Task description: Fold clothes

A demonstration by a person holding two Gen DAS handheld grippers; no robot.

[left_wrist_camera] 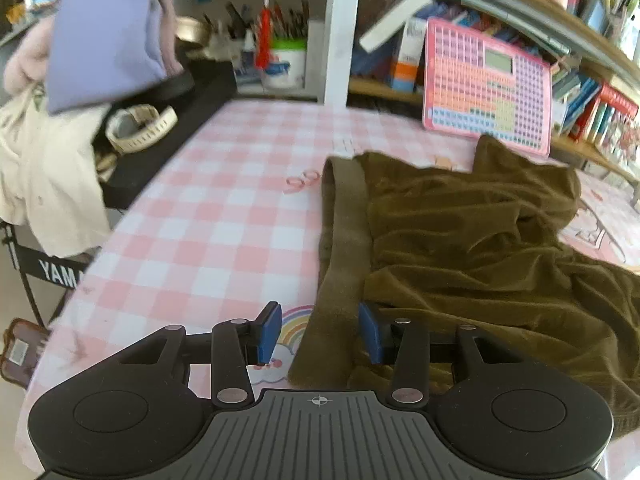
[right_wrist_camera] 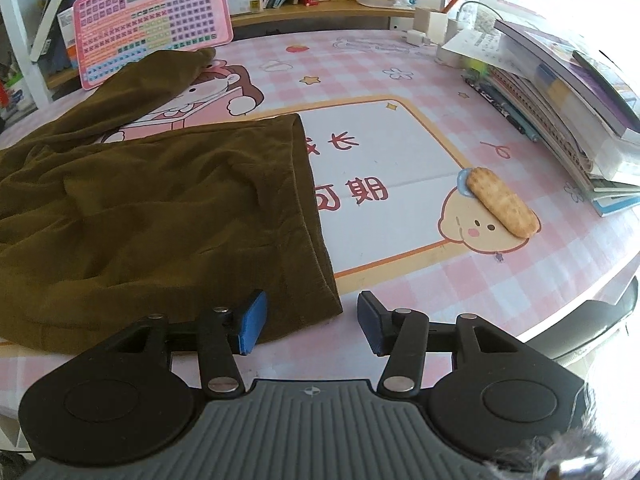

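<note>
An olive-brown garment (left_wrist_camera: 472, 240) is being shown spread and rumpled on the table (left_wrist_camera: 224, 216), which is being covered by a pink checked cloth. The left tool (left_wrist_camera: 318, 332) is being held with its blue pads apart, and the garment's ribbed band (left_wrist_camera: 344, 240) is lying between them, ungripped. The right tool (right_wrist_camera: 310, 320) is likewise being held with its pads spread, the garment's near corner (right_wrist_camera: 316, 308) lying between them, not clamped. Beyond the garment, a pink keyboard toy (right_wrist_camera: 152, 16) is being propped against the shelves. To the garment's right, a biscuit (right_wrist_camera: 500, 202) is lying, well apart from it.
</note>
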